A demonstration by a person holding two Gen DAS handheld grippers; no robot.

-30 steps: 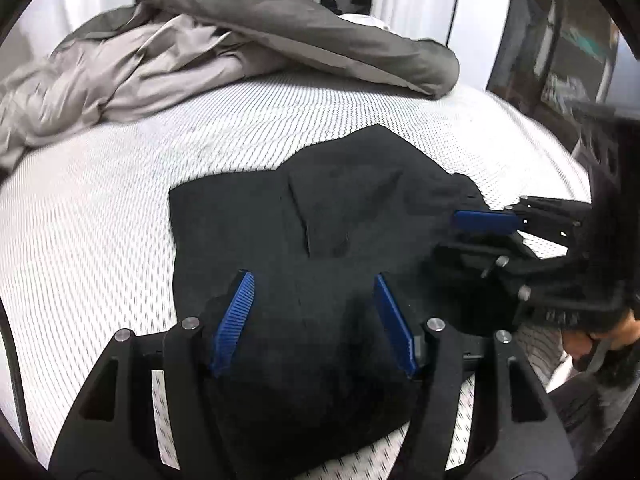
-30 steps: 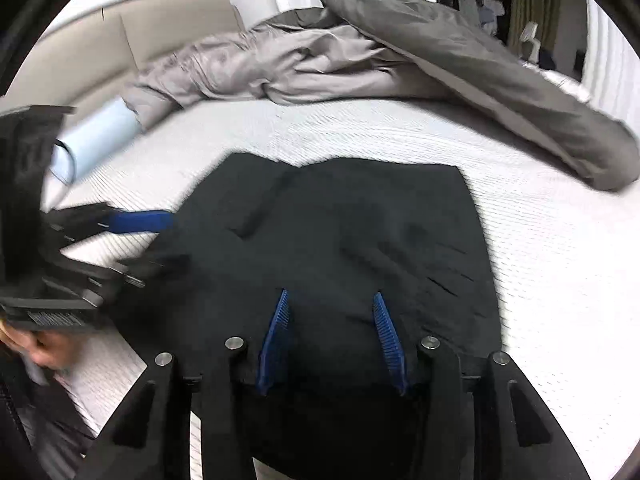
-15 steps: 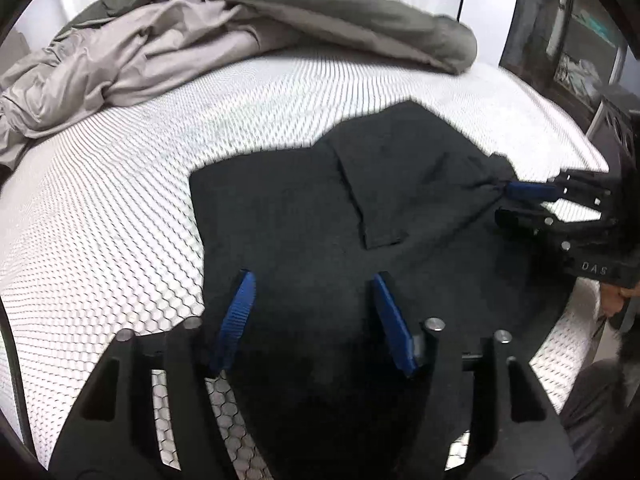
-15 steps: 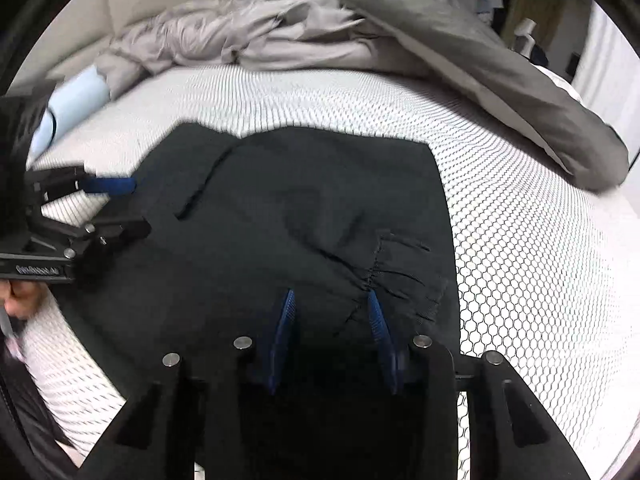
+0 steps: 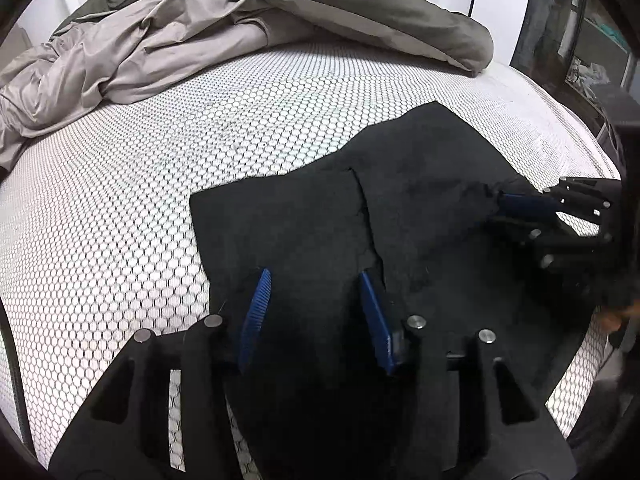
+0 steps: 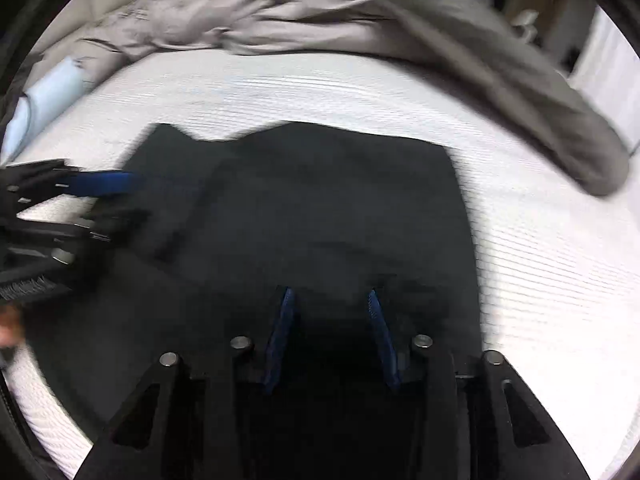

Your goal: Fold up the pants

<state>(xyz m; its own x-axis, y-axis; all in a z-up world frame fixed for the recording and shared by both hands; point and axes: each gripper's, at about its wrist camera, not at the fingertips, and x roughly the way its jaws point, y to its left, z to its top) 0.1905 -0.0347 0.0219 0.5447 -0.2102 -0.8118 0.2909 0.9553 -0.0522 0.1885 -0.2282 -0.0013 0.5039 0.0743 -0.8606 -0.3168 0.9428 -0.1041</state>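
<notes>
While the black pants (image 5: 400,216) lie flat on the white bed (image 5: 120,208), both claws are closing over their near edge. Cloth sits between the left gripper (image 5: 312,300) and right gripper (image 6: 330,312), not yet pinched. Next, I think, comes a firm pinch, then lifting together.

One black pants (image 5: 400,216), two tongs: left tongs (image 5: 316,280), right tongs (image 6: 330,300); one grey duvet (image 5: 240,28); one mattress (image 5: 120,200).

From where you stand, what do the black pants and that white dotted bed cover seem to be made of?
The black pants look like soft matte knit or fleece, no sheen, limp folds; exact fibre unclear. The bed cover looks like white open mesh with a honeycomb pattern of holes, probably synthetic.
</notes>
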